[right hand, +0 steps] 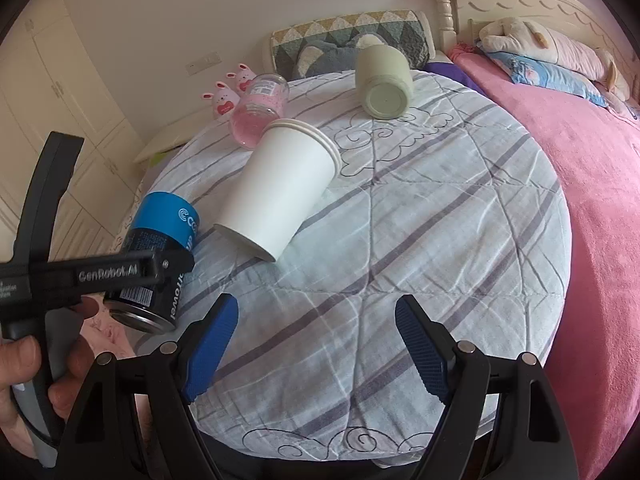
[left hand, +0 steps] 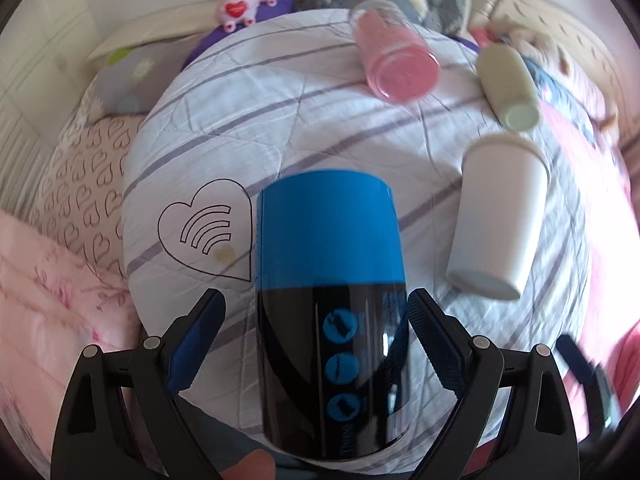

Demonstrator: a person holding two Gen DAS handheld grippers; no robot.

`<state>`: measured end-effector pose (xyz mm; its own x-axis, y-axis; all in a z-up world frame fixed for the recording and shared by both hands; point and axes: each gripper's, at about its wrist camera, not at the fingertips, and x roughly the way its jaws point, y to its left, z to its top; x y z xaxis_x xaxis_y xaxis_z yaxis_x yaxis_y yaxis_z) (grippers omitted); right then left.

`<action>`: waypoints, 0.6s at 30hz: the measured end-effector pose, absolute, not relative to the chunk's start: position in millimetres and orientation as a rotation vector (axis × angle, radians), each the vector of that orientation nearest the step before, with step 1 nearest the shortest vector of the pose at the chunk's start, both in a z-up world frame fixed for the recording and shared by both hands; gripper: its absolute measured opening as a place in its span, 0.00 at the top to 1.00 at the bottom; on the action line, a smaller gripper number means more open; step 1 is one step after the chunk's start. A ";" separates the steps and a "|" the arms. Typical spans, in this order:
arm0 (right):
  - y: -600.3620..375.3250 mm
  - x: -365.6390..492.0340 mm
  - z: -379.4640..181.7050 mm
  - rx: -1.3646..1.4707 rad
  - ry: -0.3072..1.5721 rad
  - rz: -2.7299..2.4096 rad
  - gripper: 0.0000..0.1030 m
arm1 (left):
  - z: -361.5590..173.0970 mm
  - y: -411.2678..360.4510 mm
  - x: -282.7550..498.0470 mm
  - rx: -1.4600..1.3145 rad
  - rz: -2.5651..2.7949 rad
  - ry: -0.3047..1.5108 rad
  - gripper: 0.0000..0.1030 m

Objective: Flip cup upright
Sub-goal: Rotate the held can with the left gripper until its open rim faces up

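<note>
A blue and black cup [left hand: 328, 312] lies between the fingers of my left gripper [left hand: 314, 320], base toward the camera, blue end away. The jaws stand wide; the right pad [left hand: 432, 340] is at the cup's side, the left pad [left hand: 196, 344] stands apart from it. In the right wrist view the cup [right hand: 160, 256] is tilted at the round table's left edge with the left gripper's body [right hand: 80, 276] across it. My right gripper [right hand: 316, 344] is open and empty above the table's front. A white paper cup [right hand: 280, 188], a pink clear cup [right hand: 260, 108] and a pale green cup [right hand: 384, 84] lie on their sides.
The round table [right hand: 440, 240] has a striped quilted cover. A bed with a pink blanket [right hand: 592, 200] is at the right, pillows and pink plush toys [right hand: 228, 92] behind, wardrobes [right hand: 48, 120] at the left. A hand [right hand: 24, 360] holds the left gripper's handle.
</note>
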<state>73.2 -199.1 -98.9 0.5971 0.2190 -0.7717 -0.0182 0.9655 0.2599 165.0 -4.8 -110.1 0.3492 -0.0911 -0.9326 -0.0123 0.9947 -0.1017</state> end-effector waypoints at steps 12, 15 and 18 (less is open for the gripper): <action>-212.7 85.3 -90.0 0.262 0.902 0.168 0.20 | -120.4 -3.6 177.6 -0.252 -0.020 1.270 0.34; -215.6 88.1 -88.2 0.269 0.899 0.174 0.20 | -119.8 -1.9 177.3 -0.269 -0.025 1.269 0.34; -217.6 90.1 -86.1 0.271 0.894 0.177 0.20 | -118.4 -0.5 176.1 -0.263 -0.039 1.258 0.34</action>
